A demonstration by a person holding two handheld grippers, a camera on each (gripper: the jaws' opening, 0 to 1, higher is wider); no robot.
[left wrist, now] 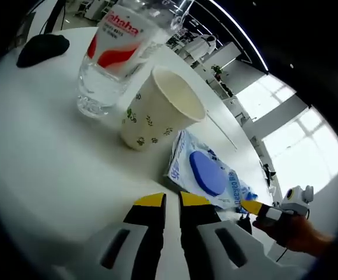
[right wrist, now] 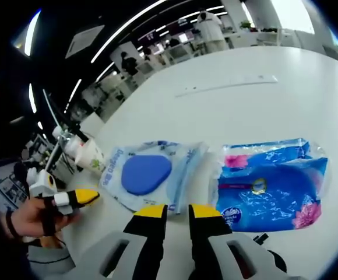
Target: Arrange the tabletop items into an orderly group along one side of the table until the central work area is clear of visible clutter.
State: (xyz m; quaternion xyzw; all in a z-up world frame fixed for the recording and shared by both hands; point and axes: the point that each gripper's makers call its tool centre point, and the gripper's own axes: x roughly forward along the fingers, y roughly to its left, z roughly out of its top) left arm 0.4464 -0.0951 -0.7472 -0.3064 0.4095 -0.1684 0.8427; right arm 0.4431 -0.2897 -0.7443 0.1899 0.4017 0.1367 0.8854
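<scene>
Both hand-held grippers, left (left wrist: 172, 201) and right (right wrist: 177, 210), had jaws nearly pressed together, holding nothing, with the wipes pack (right wrist: 147, 173) mid-frame beside the tissue pack (right wrist: 272, 187); a careless push could tip the cup (left wrist: 157, 109) leaning near the bottle (left wrist: 112, 58) upper-left.

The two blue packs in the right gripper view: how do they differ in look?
The wipes pack is pale, mostly white, with one plain blue oval on top; the tissue pack is deep blue all over, with pink flowers. The wipes pack lies left of the right hand-held gripper, the tissue pack to its right. Both lie flat on the white table, apart from each other.
</scene>
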